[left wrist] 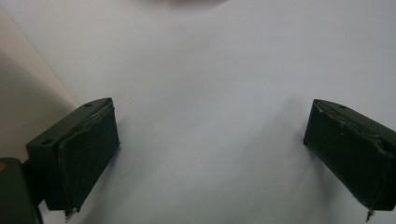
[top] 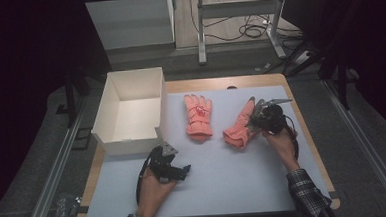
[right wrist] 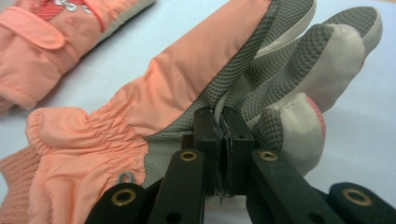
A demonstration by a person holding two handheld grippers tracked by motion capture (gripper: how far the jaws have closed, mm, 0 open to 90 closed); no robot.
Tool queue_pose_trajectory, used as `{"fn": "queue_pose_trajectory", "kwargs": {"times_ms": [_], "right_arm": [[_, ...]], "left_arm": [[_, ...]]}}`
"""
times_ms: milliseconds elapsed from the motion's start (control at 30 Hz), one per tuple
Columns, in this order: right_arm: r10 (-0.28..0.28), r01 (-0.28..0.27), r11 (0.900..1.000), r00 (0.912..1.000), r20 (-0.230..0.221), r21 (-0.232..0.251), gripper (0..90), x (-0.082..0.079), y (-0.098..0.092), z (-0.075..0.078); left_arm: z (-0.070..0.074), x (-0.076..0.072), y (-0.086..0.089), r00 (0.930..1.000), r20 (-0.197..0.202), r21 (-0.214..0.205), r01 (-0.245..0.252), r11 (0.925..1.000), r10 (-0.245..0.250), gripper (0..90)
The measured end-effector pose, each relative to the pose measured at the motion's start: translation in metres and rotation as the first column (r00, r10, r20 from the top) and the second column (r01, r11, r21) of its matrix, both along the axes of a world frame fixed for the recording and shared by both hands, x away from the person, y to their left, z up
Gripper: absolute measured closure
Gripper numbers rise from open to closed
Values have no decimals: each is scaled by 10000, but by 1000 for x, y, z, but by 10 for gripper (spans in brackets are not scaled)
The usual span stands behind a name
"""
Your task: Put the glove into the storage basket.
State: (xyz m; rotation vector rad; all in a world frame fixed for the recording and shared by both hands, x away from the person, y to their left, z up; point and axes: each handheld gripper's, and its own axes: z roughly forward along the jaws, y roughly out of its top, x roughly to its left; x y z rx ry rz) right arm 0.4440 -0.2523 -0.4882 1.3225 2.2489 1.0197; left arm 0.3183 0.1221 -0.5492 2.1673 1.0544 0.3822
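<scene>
Two salmon-pink winter gloves are on the white table mat. One glove [top: 198, 115] lies flat, back up, near the middle, and shows again [right wrist: 42, 42] at the top left of the right gripper view. The other glove [top: 239, 127] [right wrist: 187, 84] lies to its right with its grey textured palm turned up. My right gripper [top: 257, 116] [right wrist: 221, 122] is shut on this glove's palm fabric near the fingers. My left gripper [top: 176, 170] [left wrist: 210, 154] is open above the bare mat, in front of the box, its jaws wide apart with nothing between them.
An open white cardboard box [top: 131, 109] stands at the table's back left. A wooden rim [top: 301, 113] of the table shows around the mat. Metal table legs [top: 201, 33] and cables lie on the floor behind.
</scene>
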Motion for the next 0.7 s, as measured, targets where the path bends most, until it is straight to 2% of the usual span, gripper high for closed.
{"fn": "queue_pose_trajectory", "kwargs": {"times_ms": [200, 400, 533, 667, 700], "right_arm": [[647, -651, 9978, 9976, 234, 155, 858, -10, -3, 13], [1579, -1591, 9868, 9867, 382, 300, 856, -26, -4, 24], [2344, -2359, 9715, 9706, 546, 220, 856, -40, -3, 28], [3007, -3027, 9527, 9517, 616, 261, 856, -56, -2, 30], [3215, -3239, 9456, 9446, 654, 294, 856, -61, -1, 30]], "left_arm": [[0, 0, 0, 10000, 13, 0, 2, 10000, -2, 33], [0, 0, 0, 10000, 11, -27, -19, 10000, 19, 33], [0, 0, 0, 10000, 26, -41, -27, 10000, 27, 33], [0, 0, 0, 10000, 40, -3, 6, 10000, -6, 33], [0, 0, 0, 10000, 40, 1, 8, 10000, -8, 33]]}}
